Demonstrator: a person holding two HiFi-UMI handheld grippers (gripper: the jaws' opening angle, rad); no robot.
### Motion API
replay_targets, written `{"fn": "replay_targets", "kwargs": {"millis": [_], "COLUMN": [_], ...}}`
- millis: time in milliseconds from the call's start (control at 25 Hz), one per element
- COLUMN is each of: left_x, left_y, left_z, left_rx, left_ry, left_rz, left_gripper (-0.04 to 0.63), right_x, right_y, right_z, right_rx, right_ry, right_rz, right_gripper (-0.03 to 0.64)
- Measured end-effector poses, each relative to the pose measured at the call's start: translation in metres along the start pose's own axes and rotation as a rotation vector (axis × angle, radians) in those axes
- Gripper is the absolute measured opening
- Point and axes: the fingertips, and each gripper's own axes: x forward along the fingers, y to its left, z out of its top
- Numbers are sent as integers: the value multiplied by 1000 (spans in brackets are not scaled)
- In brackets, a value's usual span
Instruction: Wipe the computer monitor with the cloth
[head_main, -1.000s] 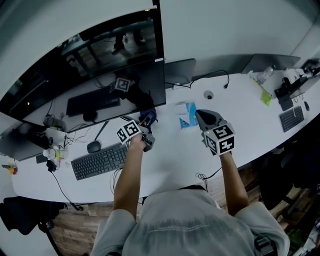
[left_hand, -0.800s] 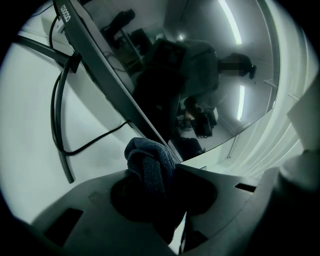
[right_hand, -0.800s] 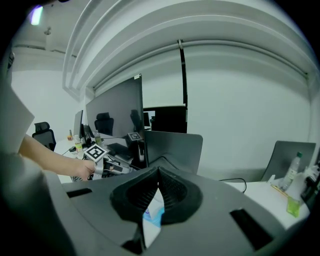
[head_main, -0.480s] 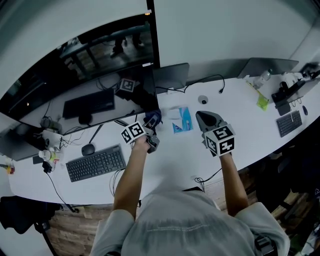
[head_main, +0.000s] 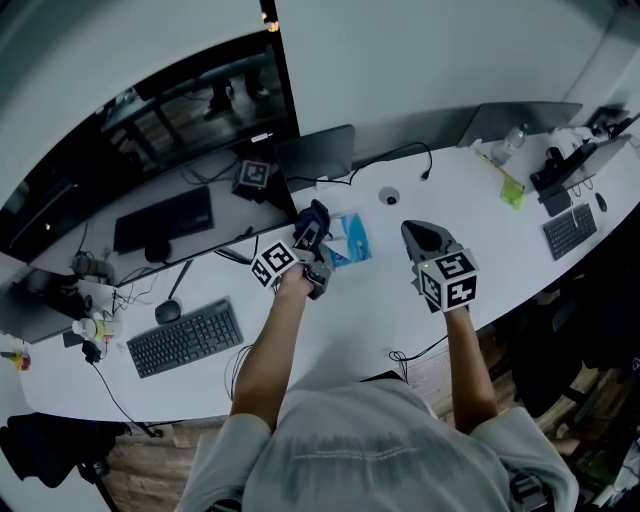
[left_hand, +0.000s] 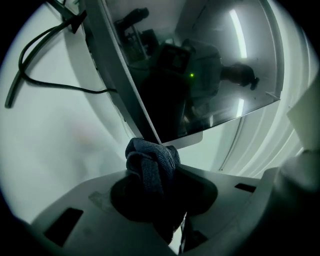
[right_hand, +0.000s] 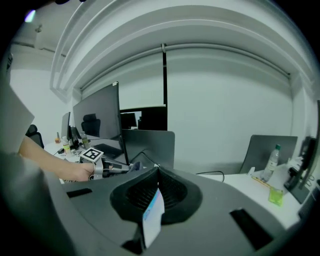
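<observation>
The left gripper (left_hand: 159, 176) had its fingers clenched on a dark blue cloth (left_hand: 150, 161), bunched into a knot that stood up between them. It hung above the middle of the surface (head_main: 385, 305), towards the far edge, just beside the lower corner of the computer monitor (head_main: 150, 130). Whether the cloth touched the screen could not be told.

The right gripper (right_hand: 156, 181) hovered nearer the front edge, well apart from the monitor. Its fingers were pressed together with a white-and-blue slip (right_hand: 152, 216) standing in the seam between them. A blue-and-white packet (head_main: 347, 238) lay on the surface between the two grippers.

The cloth looked soft, light and limp, so it would likely fold and slide rather than hold a shape. A grip low on the bunch, as here, seemed sound: it left a padded wad out front to meet the glass. The screen was probably easily marked, so only fabric, never a finger, should press it, and lightly, since the panel might rock on its stand.
</observation>
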Motion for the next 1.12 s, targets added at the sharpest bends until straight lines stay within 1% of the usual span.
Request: {"fn": "replay_targets", "kwargs": {"millis": [120, 240, 320, 440, 480, 560, 680, 760, 960, 1120], "left_x": [1, -1, -3, -6, -7, -8, -8, -9, -11, -14], "left_y": [-2, -7, -11, -17, -20, -28, -44, -52, -73, -91], "left_z": [2, 6, 7, 9, 10, 14, 17, 20, 25, 29], "left_rx": [-45, -61, -85, -146, -151, -132, -73, -58, -10, 0], "left_ry": [-52, -72, -90, -140, -153, -171, -180, -187, -193, -216], "left_rz": [2, -11, -18, -26, -32, -59, -105, -123, -147, -151], "left_gripper": [89, 89, 91, 91, 91, 89, 89, 89, 89, 89], "right_x": [-10, -13, -14, -12, -11, -10, -10, -9, -11, -13], "right_y": [-13, -19, -18, -12, -9, -4, 0, 2, 4, 8], "right_z": [-9, -14, -16, -19, -19, -18, -16, -14, -7, -4], "right_rx": [33, 49, 52, 45, 42, 36, 31, 27, 20, 16], "right_ry": [2, 2, 1, 8, 9, 8, 5, -1, -14, -20], "right_rz": [-34, -52, -51, -37, -31, -24, -20, -16, -11, -8], "right_gripper": [15, 15, 15, 15, 15, 15, 15, 15, 15, 15]}}
